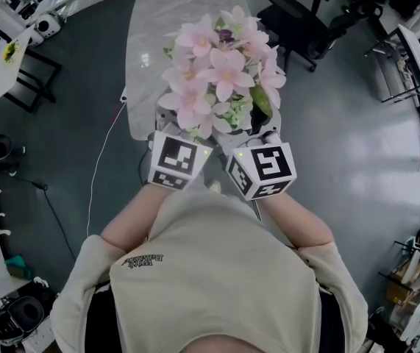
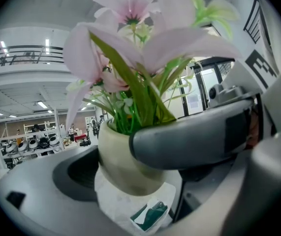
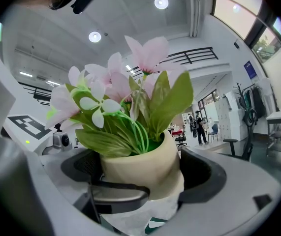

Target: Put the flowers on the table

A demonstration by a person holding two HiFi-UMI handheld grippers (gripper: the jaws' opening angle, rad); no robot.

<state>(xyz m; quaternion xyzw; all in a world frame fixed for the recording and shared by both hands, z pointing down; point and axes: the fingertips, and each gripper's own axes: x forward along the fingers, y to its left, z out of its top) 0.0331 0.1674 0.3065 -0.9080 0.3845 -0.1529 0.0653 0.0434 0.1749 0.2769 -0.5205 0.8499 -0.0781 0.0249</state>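
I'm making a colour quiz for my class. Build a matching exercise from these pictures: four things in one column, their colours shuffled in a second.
Things:
1. flowers
2. pot
3. leaves
4. chair

Colours:
A. green
B. black
C. pink
D. cream

Pairs: 1-C, 2-D, 3-A, 4-B

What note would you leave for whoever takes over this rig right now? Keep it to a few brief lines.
Left gripper: shut on the pot.
Right gripper: shut on the same pot, from the other side.
Flowers: upright in the pot, over the table's near end.
Done: pot gripped, at the table.
Left: set it down (cannot tell if it rests yet), then open both grippers.
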